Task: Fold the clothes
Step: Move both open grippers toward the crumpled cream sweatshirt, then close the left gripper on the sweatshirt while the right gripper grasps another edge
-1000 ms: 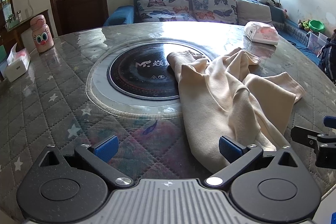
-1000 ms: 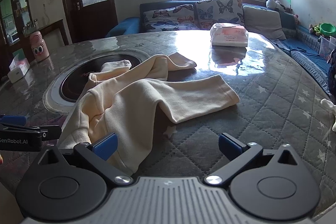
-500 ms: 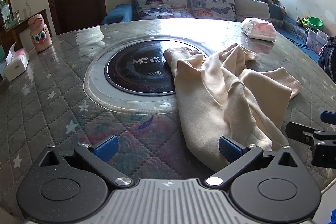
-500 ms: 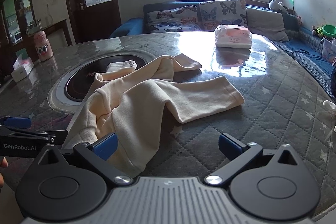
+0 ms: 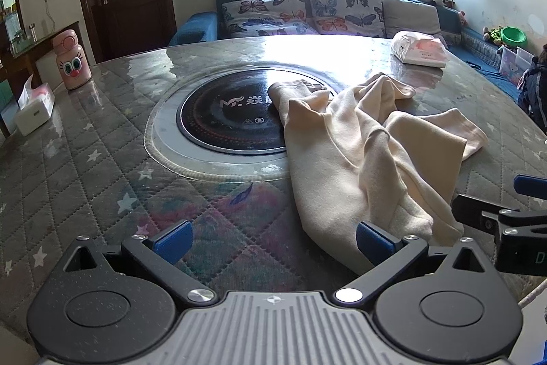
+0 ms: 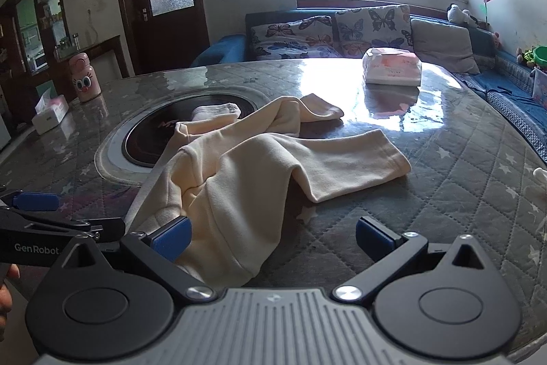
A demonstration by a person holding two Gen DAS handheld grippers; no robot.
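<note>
Cream-coloured fleece is what I have in front of me: the garment (image 5: 359, 159) lies crumpled on the quilted grey table (image 5: 68, 166), and I take the round black hotplate (image 5: 225, 115) set in the table's middle as my reference. One cuffed end of the garment drapes over the hotplate's right edge; the rest spreads away from it toward the near right rim of the table, with a sleeve or leg reaching out to the right. In the right wrist view the same garment (image 6: 246, 180) bunches into a raised fold just ahead of my tool.

My left gripper (image 5: 273, 240) hangs above the table's near edge, its blue-padded fingers spread wide with nothing between them; the garment's near hem sits just beside the right-hand pad (image 5: 371, 240). My right gripper (image 6: 273, 236) is likewise spread apart and empty, and the hem lies against its left-hand pad (image 6: 172, 236). Each tool shows at the edge of the other's view.

Beyond the hotplate, to its far right, a white and pink tissue pack (image 5: 418, 52) rests on the glossy table. Far left of the hotplate stand a pink cartoon-faced bottle (image 5: 73, 64) and a white tissue box (image 5: 34, 110).
</note>
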